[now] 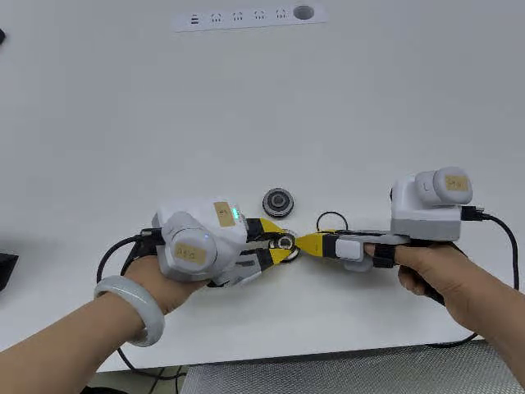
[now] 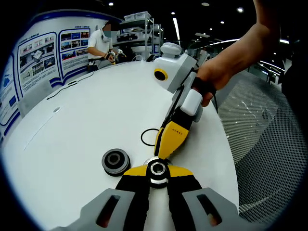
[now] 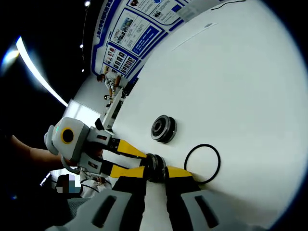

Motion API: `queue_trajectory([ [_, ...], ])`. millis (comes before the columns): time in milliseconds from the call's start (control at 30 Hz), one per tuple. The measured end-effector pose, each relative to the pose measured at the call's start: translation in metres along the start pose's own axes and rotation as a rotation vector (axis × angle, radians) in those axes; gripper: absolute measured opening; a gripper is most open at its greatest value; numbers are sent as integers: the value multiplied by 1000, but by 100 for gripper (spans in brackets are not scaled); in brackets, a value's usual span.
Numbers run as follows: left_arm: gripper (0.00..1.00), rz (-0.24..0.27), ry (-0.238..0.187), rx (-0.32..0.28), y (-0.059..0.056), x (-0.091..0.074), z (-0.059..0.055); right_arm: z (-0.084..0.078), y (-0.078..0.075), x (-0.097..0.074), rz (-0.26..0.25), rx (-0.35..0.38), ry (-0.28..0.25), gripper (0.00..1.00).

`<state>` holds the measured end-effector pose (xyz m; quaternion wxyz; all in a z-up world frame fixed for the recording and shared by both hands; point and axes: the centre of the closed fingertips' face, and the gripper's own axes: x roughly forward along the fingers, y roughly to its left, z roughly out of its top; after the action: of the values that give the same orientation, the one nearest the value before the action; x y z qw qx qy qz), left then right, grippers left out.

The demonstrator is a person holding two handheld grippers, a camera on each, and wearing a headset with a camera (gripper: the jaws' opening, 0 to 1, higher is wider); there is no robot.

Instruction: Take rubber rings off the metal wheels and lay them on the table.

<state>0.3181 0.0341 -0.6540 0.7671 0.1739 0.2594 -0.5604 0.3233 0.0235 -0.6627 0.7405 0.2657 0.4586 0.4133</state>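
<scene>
Clamping the metal wheel [image 2: 158, 169], left gripper [image 1: 283, 244] fingers grip firmly; right gripper [image 1: 300, 241] fingers pinch its rim. Advise peeling evenly, then laying beside the loose rubber ring [image 3: 202, 145].

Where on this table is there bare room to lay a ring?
The table is bare from power strip to loose wheel. Crowded where left gripper and right gripper meet at the held wheel, near the loose ring.
</scene>
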Motion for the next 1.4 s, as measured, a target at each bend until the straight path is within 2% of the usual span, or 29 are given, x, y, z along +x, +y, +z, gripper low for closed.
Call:
queue_trajectory([
  [267, 14, 1, -3, -5, 0, 0, 0, -5, 6, 4, 25, 33, 23, 18],
  [533, 13, 3, -4, -6, -1, 0, 0, -5, 9, 3, 27, 46, 21, 18],
  [633, 13, 3, -4, -8, 0, 0, 0, -5, 14, 3, 43, 50, 23, 16],
  [1400, 13, 5, -5, -10, 0, 0, -1, -1, 6, -3, 19, 15, 23, 5],
])
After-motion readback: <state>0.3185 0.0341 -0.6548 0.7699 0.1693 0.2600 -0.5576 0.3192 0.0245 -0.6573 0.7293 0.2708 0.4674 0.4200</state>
